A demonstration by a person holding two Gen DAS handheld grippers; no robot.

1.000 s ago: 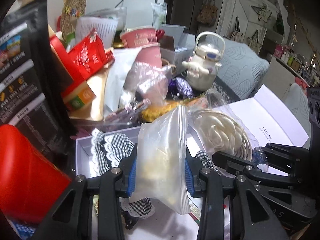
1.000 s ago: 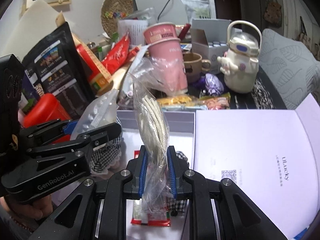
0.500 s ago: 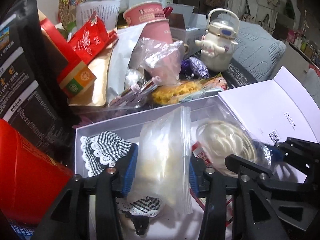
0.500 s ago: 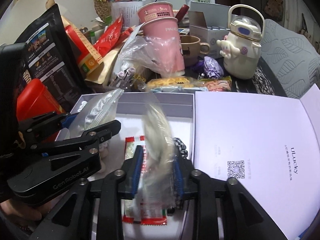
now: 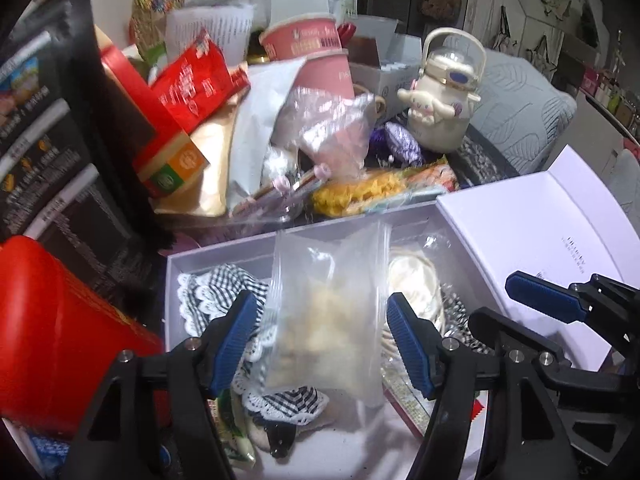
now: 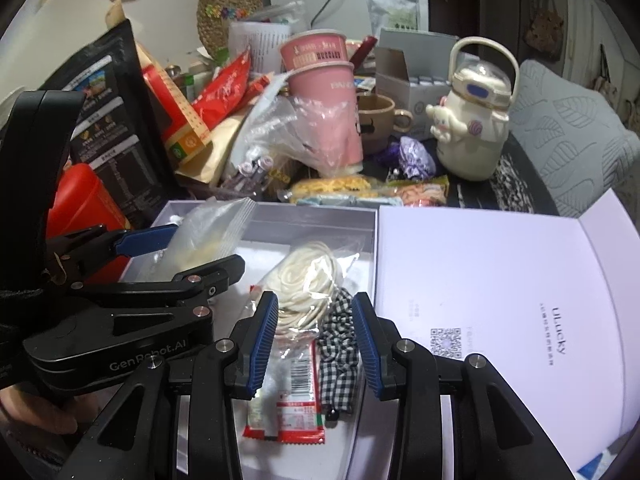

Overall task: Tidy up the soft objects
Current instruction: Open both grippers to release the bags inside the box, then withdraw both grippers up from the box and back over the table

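A pale open box [image 5: 224, 248] holds checked lace-edged cloth [image 5: 224, 284] and a red-and-white packet [image 6: 296, 400]. My left gripper [image 5: 322, 344] hangs over the box and its jaws are opening. A clear zip bag of yellowish stuff [image 5: 328, 320] stands loose between the pads, which do not press on it. My right gripper [image 6: 314, 344] is opening too. A clear bag with a cream coil [image 6: 304, 280] lies in the box just ahead of its pads, beside checked cloth [image 6: 340, 340]. In the right wrist view, the left gripper [image 6: 188, 252] shows at the left.
The box's lid [image 6: 500, 280] lies open flat to the right. Behind the box is a dense pile: stacked pink cups [image 6: 320, 92], a cream character flask [image 6: 472, 120], snack packets, a black pouch [image 6: 108, 92]. A red canister [image 5: 60, 336] stands at the left and a grey cushion [image 6: 568, 136] at the right.
Both grippers have opened. The coil bag has dropped from the right jaws to lie flat in the box. The zip bag has come free of the left pads. Both cameras tipped down slightly.
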